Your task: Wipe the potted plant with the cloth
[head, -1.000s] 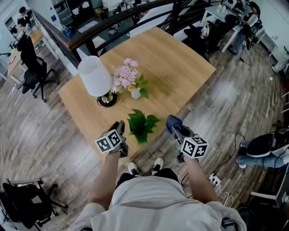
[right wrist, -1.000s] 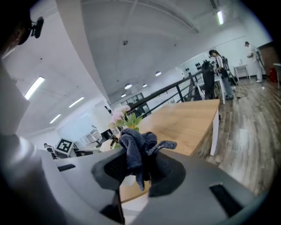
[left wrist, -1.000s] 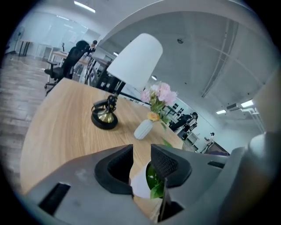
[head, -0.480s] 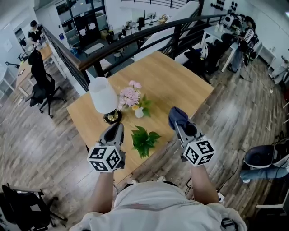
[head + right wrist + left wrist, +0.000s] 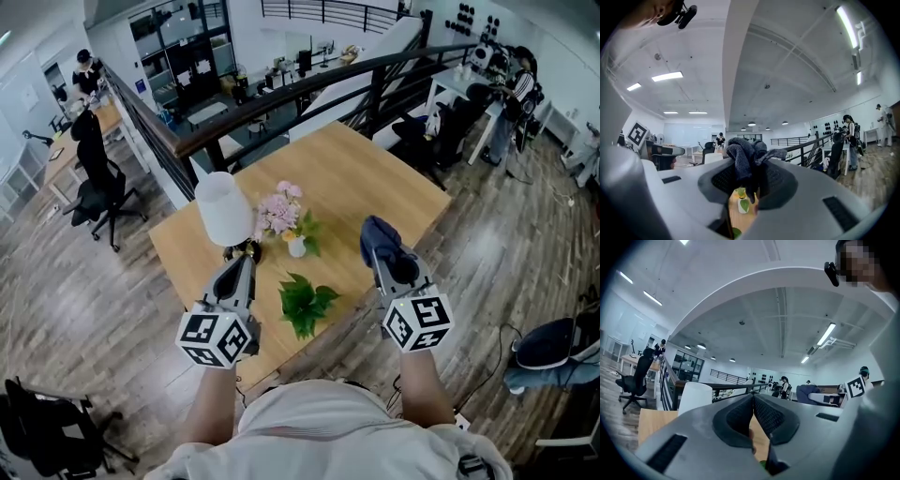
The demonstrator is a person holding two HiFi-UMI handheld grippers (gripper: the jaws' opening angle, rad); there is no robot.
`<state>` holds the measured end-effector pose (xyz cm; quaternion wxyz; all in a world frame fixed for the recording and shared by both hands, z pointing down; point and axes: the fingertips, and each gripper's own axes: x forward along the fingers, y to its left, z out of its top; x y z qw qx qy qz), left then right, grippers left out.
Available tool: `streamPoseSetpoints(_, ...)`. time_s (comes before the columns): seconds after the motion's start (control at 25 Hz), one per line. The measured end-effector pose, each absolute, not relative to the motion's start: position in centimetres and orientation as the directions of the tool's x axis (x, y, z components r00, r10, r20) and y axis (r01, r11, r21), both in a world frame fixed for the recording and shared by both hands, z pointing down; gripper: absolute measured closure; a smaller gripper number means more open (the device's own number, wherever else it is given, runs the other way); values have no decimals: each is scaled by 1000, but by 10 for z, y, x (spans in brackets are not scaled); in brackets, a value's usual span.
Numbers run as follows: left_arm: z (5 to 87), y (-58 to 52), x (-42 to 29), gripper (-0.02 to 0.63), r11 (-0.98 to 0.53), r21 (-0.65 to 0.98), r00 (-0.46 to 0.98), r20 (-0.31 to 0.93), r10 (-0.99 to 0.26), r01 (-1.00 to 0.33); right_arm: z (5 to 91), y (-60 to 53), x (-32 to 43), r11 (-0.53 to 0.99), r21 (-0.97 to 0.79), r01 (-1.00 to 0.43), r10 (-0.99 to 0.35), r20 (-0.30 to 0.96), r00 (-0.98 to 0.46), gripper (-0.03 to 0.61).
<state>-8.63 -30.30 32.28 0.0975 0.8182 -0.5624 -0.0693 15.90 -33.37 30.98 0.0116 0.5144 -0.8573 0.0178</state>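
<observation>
- My left gripper (image 5: 245, 267): jaws pressed fully together with nothing between the pads. It hangs over the left near part of the table (image 5: 375, 173), pointing towards the white lamp (image 5: 224, 208).
- Potted plant (image 5: 304, 305): stands near the table's near edge, between my two grippers. The leaves hide the pot from above. They spread roughly round, so I judge there is no long axis to allow for.
- Vase of pink flowers (image 5: 285, 217): just behind the plant, apart from it.
- My right gripper (image 5: 377, 246): jaws clamped on the dark blue cloth (image 5: 376, 232), which bunches out beyond the tips.
- Governing relation: the plant lies left of and below the cloth, and nearer to me than the right tips. The right gripper view shows only a leaf edge at the bottom. I judge that the cloth must come down, back and leftward. Both grippers are about equally near, but only the right carries the cloth.
</observation>
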Motion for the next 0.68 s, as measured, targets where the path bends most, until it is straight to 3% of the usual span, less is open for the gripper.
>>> streamPoseSetpoints(0.68,340,-304,-82,595,-358,199,371,34,-928,-912,314,-322,141,486,58,-872,-874,54,-483,430)
